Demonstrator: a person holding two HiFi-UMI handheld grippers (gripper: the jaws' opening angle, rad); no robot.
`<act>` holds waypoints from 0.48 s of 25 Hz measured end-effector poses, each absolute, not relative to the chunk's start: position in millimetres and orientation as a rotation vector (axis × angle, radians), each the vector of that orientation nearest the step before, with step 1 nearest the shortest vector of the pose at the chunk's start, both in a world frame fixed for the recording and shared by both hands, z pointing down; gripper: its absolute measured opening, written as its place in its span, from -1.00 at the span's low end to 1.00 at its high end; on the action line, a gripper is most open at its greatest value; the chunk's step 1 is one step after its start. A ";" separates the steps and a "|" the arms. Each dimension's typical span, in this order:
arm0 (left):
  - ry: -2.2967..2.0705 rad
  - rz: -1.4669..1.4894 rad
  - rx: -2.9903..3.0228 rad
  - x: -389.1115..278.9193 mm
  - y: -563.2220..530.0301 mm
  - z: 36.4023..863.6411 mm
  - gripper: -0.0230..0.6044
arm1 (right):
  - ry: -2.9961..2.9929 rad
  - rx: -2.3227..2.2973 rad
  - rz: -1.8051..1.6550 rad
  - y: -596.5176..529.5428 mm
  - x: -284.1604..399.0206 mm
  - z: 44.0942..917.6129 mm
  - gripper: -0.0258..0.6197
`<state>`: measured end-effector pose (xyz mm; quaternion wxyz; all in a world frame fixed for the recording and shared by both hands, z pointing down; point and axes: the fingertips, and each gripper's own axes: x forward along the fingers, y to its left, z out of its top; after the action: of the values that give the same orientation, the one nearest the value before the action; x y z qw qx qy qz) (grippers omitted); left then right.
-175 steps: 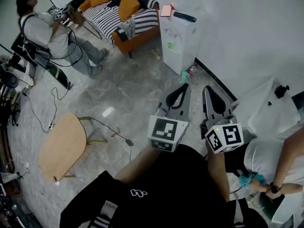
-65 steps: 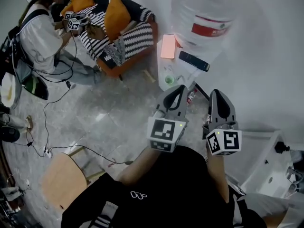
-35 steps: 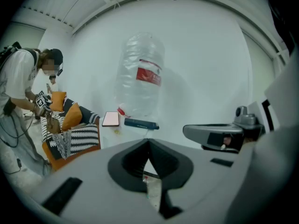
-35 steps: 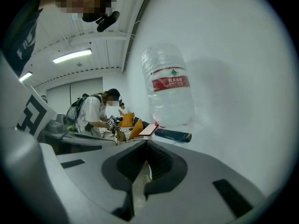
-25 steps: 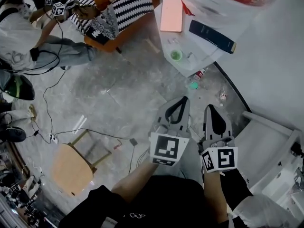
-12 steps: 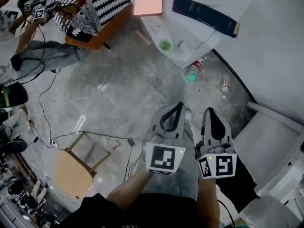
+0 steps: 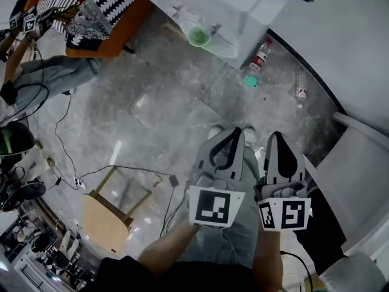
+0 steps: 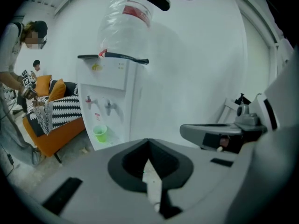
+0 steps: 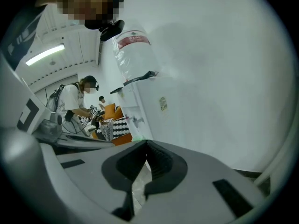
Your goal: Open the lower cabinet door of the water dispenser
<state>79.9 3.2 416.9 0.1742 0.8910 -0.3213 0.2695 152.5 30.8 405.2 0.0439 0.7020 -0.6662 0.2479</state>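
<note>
The white water dispenser (image 8: 110,94) stands ahead by the wall with a large clear bottle (image 8: 125,27) on top and a green cup (image 8: 99,133) under its taps. Its lower cabinet door is hidden behind my left gripper's body. In the head view only the dispenser's front ledge (image 7: 222,44) with the green cup (image 7: 197,36) shows at the top. My left gripper (image 7: 234,132) and right gripper (image 7: 277,137) are side by side above the floor, well short of the dispenser. Both are shut with nothing between the jaws. The right gripper view shows the dispenser (image 9: 140,111) from its side.
A small bottle (image 7: 260,53) and a green cap (image 7: 249,81) lie on the floor by the dispenser. A wooden stool (image 7: 106,215) and a cable (image 7: 130,170) are at the left, white furniture (image 7: 358,175) at the right. A striped sofa (image 8: 56,120) and a person (image 8: 18,78) are further left.
Both grippers have sunk together toward the floor. In the head view the dispenser has slid up to the top edge, and the floor bottles and stool now sit nearer.
</note>
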 end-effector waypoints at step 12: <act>-0.931 0.782 2.451 93.5 6.9 486.3 -0.89 | -1.998 2.095 0.782 53.0 174.3 481.6 -0.89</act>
<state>93.5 6.9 486.3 0.2013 0.8774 -0.3334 0.2801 174.3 53.0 481.6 0.0712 0.6969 -0.6645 0.2602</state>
